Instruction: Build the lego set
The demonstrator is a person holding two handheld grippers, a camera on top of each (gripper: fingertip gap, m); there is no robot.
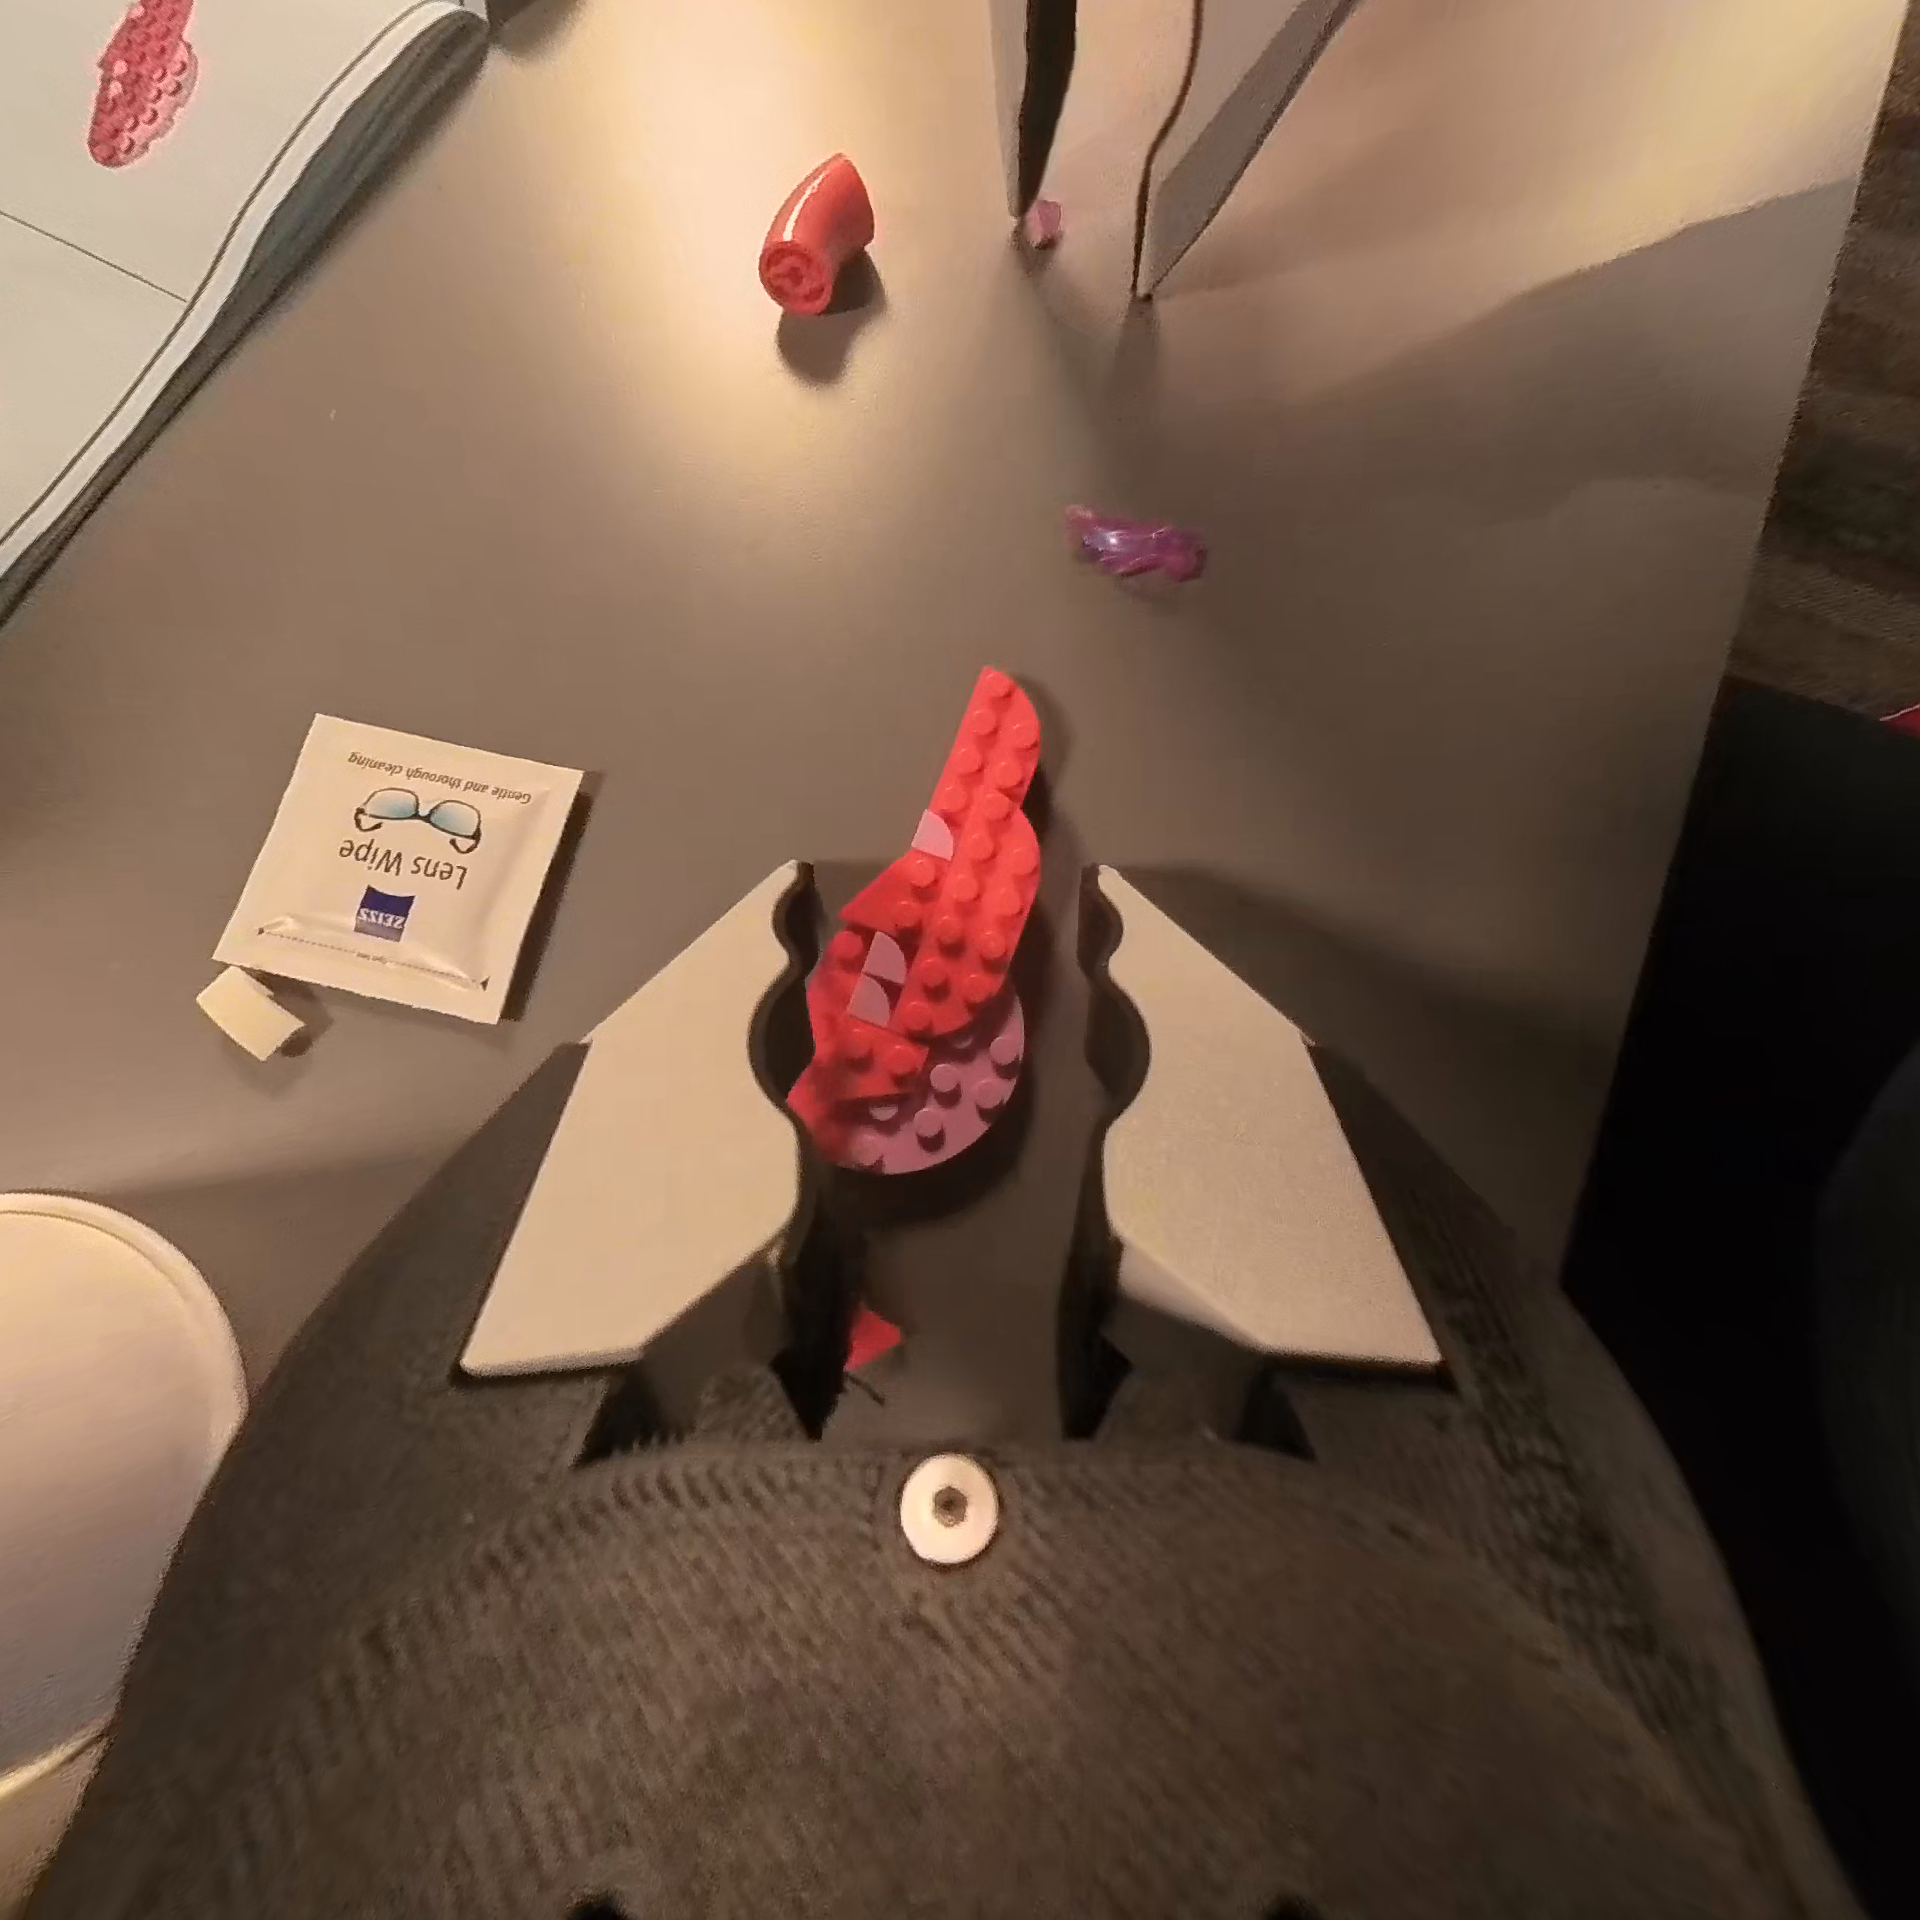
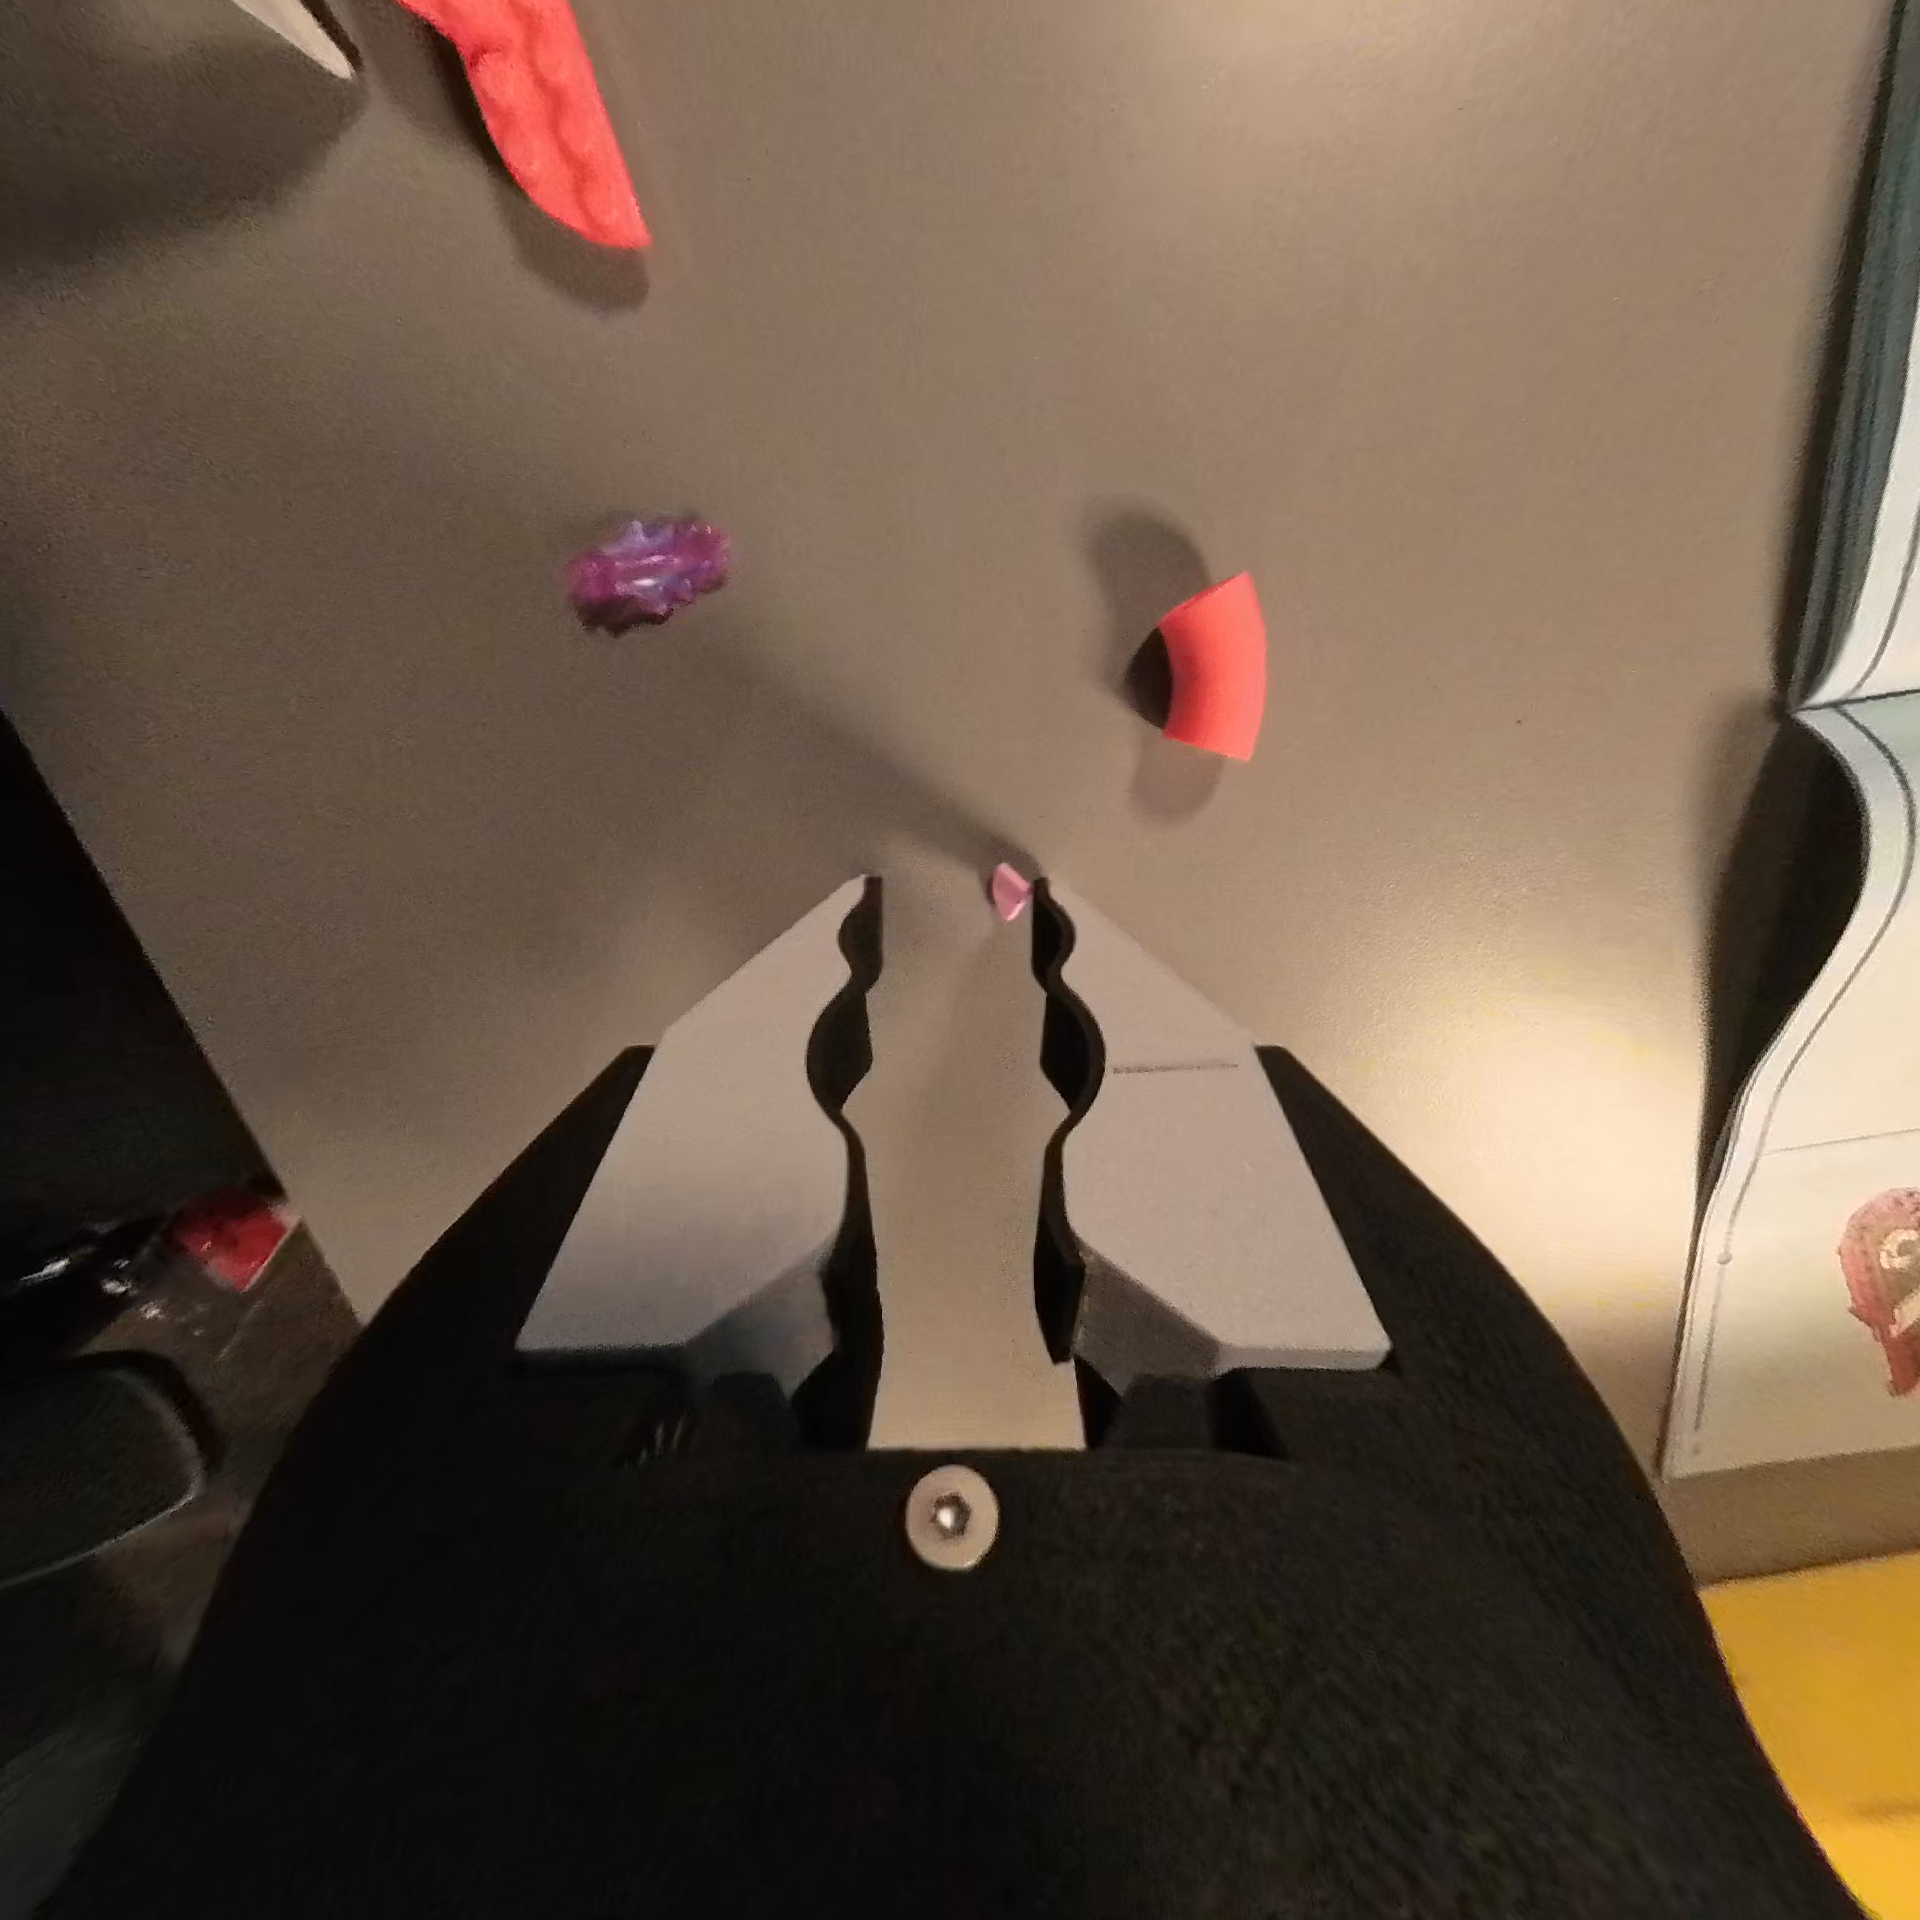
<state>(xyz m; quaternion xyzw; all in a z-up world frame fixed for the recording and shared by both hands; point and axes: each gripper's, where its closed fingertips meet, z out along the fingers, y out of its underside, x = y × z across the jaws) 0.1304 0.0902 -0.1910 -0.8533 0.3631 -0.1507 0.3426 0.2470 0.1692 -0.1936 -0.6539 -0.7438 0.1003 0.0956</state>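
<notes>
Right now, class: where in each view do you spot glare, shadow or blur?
Left wrist view: warm glare along the table's far end, sharp red brick assembly. Right wrist view: yellow glare at right, blurred purple piece, soft shadow beside the red curved piece.

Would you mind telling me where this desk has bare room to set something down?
The widest free patch lies between the sachet, the red curved piece and the booklet. Another lies right of the purple piece, toward the desk edge. It is crowded at the left fingers, around the red plate assembly.
</notes>
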